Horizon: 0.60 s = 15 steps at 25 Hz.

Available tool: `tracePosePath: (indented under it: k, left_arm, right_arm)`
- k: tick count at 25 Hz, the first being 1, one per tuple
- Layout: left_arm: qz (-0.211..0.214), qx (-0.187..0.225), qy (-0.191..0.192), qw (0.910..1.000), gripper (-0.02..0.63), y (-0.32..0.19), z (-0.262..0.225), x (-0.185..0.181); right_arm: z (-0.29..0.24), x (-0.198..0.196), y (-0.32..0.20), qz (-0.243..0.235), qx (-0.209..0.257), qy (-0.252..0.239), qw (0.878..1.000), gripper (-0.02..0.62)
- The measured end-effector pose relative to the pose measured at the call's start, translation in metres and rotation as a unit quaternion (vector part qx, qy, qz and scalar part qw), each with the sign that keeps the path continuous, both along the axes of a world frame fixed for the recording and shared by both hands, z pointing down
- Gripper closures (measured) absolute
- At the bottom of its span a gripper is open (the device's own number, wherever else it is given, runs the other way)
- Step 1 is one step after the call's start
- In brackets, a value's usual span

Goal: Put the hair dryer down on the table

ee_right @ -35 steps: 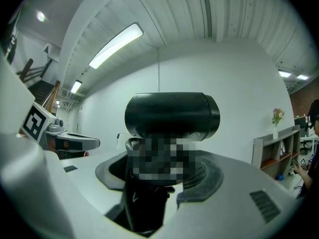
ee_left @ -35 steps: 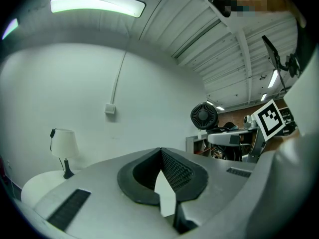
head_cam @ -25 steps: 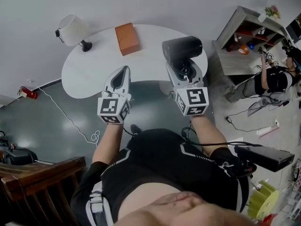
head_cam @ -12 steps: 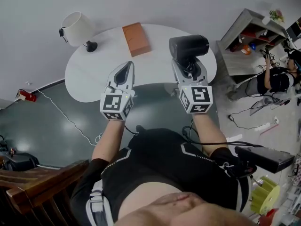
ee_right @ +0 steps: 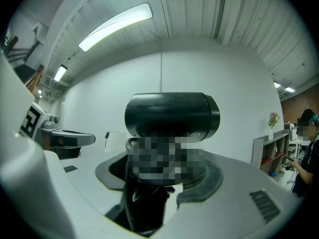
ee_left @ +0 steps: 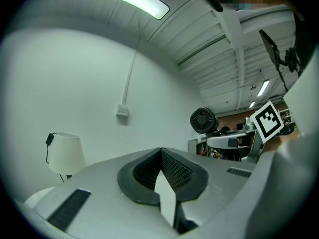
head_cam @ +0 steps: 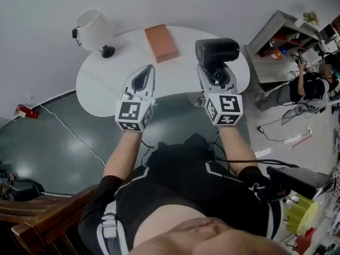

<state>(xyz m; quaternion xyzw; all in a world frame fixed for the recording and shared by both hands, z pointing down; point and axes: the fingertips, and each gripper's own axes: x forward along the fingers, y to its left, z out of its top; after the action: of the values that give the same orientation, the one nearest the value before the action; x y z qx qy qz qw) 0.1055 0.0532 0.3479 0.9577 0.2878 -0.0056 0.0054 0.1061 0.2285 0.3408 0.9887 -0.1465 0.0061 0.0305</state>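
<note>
A black hair dryer [head_cam: 217,51] is held upright, its barrel on top and its handle down between the jaws of my right gripper [head_cam: 213,70]. That gripper is shut on the handle and hovers over the right part of the white rounded table [head_cam: 106,84]. In the right gripper view the dryer's barrel [ee_right: 172,114] lies crosswise just above the right gripper [ee_right: 149,183]. My left gripper [head_cam: 150,68] is shut and empty, near the table's front edge. Its jaws meet at a point in the left gripper view [ee_left: 160,151], which also shows the dryer [ee_left: 203,120] off to the right.
A white lamp [head_cam: 94,30] stands at the table's back left and an orange-brown box [head_cam: 161,42] lies at the back middle. A grey shelf unit [head_cam: 276,41] and a person [head_cam: 311,84] are off to the right. A wooden chair [head_cam: 42,217] sits at the lower left, with cables on the floor.
Both grippers have edged slightly forward toward the table, the dryer still in the right one. The head view has shifted a little. Neither grip has changed.
</note>
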Motion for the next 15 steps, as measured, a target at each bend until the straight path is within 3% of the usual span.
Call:
tracePosePath:
  k: [7,15]
  left_arm:
    - [-0.027,-0.007,-0.003,0.9996,0.575,-0.028,0.004,0.001]
    - [-0.100,-0.003,-0.016,0.9949,0.575,-0.071,0.012,0.015]
  right_arm:
    - [0.001,0.013,-0.018,-0.015,-0.008,-0.003,1.000,0.327]
    - [0.003,0.059,-0.058,-0.082,-0.009,-0.003,0.997,0.327]
